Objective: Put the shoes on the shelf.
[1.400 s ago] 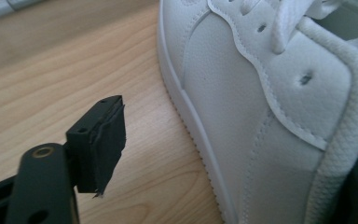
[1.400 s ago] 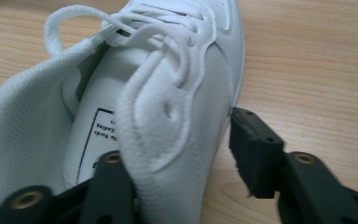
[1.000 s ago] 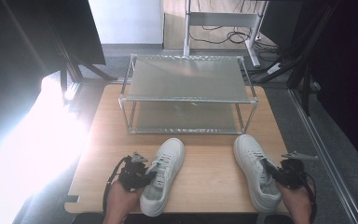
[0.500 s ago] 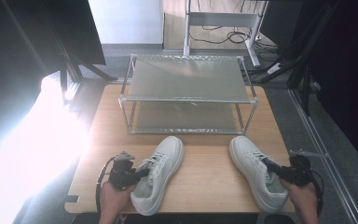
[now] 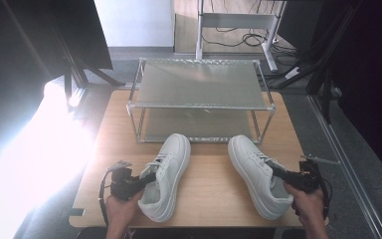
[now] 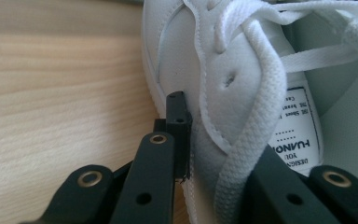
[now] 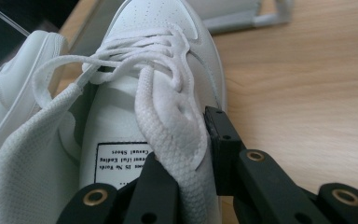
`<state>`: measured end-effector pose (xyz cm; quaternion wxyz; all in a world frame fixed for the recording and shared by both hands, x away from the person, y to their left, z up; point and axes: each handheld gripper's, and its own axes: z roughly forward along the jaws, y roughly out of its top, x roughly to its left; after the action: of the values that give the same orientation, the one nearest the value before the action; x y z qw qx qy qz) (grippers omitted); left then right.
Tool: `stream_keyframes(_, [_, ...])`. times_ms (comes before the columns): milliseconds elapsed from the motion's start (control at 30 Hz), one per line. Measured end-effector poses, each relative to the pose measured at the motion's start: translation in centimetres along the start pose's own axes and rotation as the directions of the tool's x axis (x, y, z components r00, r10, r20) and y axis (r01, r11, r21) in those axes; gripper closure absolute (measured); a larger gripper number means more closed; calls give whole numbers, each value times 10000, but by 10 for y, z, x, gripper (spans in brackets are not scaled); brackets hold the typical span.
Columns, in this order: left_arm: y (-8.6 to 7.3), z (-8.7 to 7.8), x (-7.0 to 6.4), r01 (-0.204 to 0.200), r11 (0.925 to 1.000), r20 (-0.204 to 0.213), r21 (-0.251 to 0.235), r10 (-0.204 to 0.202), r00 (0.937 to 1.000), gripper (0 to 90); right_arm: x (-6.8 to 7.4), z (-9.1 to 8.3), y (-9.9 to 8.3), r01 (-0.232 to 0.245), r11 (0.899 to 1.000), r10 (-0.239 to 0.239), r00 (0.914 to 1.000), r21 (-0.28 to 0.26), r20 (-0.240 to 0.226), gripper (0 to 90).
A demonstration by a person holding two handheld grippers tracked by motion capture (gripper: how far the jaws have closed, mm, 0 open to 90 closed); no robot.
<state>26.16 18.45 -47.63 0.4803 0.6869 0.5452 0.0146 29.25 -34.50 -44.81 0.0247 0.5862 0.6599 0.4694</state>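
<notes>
left gripper [image 5: 146,178] clamped on collar wall of left shoe [image 5: 166,174], one jaw inside, one outside. right gripper [image 5: 277,174] likewise pinching right shoe [image 5: 258,174] collar. rack [image 5: 201,99] ahead of both.

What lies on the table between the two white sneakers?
Nothing: between the left sneaker and right sneaker the wooden table is bare, seen in the high view.

We see two white sneakers [image 5: 166,174] [image 5: 257,175] with white laces, each showing a white inner label with black print [image 7: 121,161]. The gripper jaws are black with brass-coloured rivets. The desk [image 5: 214,184] is light wood grain; the rack [image 5: 201,97] is silver-grey.
</notes>
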Motion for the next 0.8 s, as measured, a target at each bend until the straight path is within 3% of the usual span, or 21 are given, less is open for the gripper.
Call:
stream_keyframes(100, [2, -3, -3, 249, 9991, 465, -341, -233, 9986, 829, 7, 3, 1, -204, 9996, 195, 9989, -200, -430, 829])
stream_keyframes(167, [3, -3, -7, 294, 9988, 500, -400, -274, 9984, 829, 11, 5, 3, -353, 9989, 329, 9964, -295, -778, 826])
stream_keyframes(400, [8, -1, -16, 294, 9982, 371, -531, -274, 9989, 829, 26, 10, 8, -379, 9980, 323, 9937, -505, -1070, 821])
stream_keyframes(600, [11, -3, -23, 626, 9938, 804, -919, -553, 9952, 829, 35, 14, 12, -632, 9956, 525, 9879, -698, -1462, 821])
stream_keyframes(800, [13, -9, -31, 789, 9870, 1061, -1401, -642, 9923, 829, 45, 16, 17, -1277, 9876, 1088, 9760, -914, -1886, 822])
